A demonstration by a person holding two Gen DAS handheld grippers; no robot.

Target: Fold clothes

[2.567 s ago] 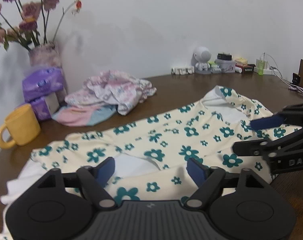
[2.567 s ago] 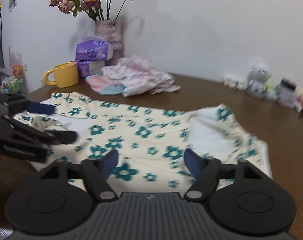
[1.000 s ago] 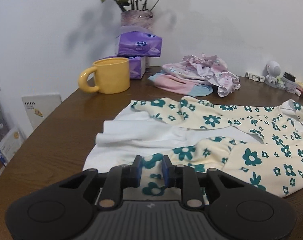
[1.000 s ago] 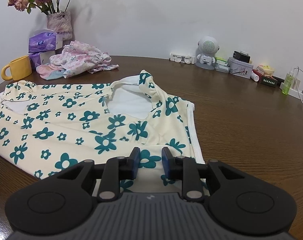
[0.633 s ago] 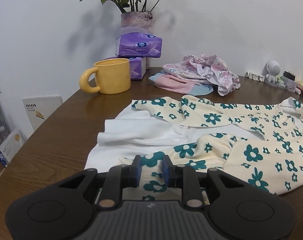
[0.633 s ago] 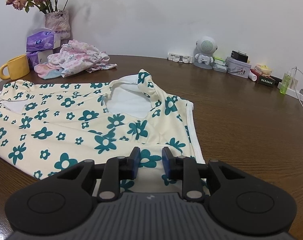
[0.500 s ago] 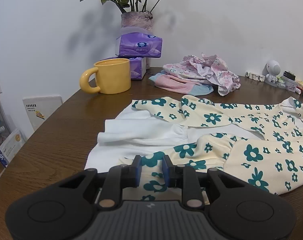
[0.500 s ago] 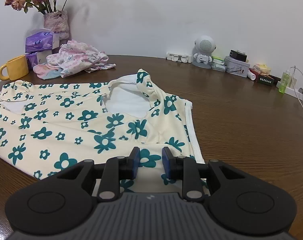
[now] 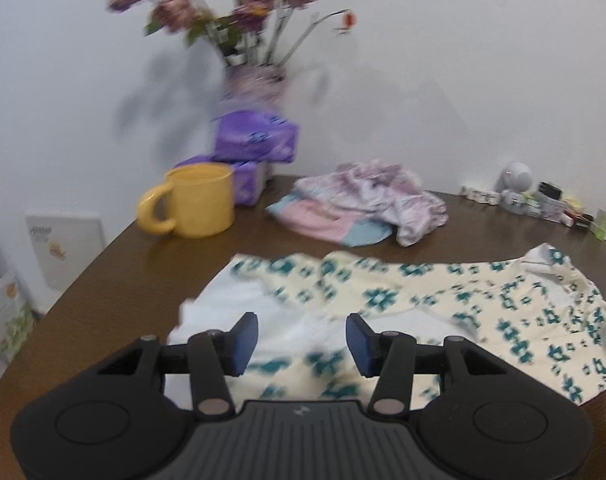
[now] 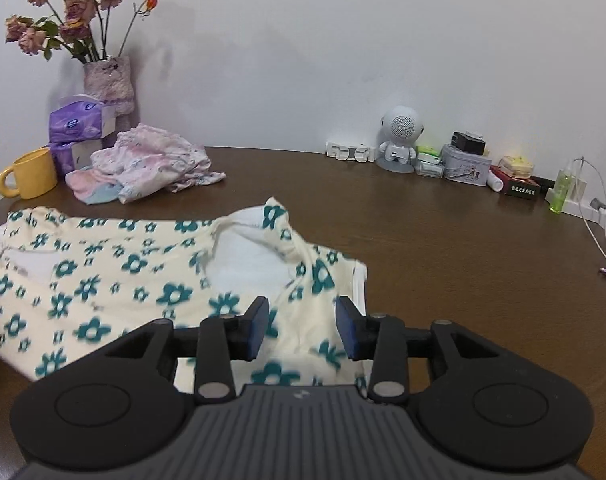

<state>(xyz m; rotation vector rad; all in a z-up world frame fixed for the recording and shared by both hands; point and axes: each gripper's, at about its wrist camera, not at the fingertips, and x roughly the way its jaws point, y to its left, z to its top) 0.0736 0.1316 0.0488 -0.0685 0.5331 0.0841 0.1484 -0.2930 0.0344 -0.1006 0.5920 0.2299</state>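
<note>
A cream garment with teal flowers (image 9: 383, 300) and a white lining lies spread on the brown table (image 10: 463, 240), its near long edge folded over. My left gripper (image 9: 301, 340) hovers over the garment's left near end. Its jaws are opening, and the cloth lies below them untouched by the blue pads (image 9: 245, 338). My right gripper (image 10: 303, 330) hangs over the right near end of the garment (image 10: 103, 272), beside the neckline. Its jaws are opening too, with the fabric loose under the gap. The left wrist view is blurred.
A yellow mug (image 9: 199, 200), purple tissue packs (image 9: 255, 136) and a vase of dried flowers (image 10: 107, 80) stand at the back left. A pile of pink clothes (image 10: 151, 168) lies beside them. A white robot figure (image 10: 399, 136), tins, a green bottle and a cable (image 10: 599, 236) line the back right.
Both grippers were shut on the garment's near edge. Both have since opened, let the cloth go and risen a little above it.
</note>
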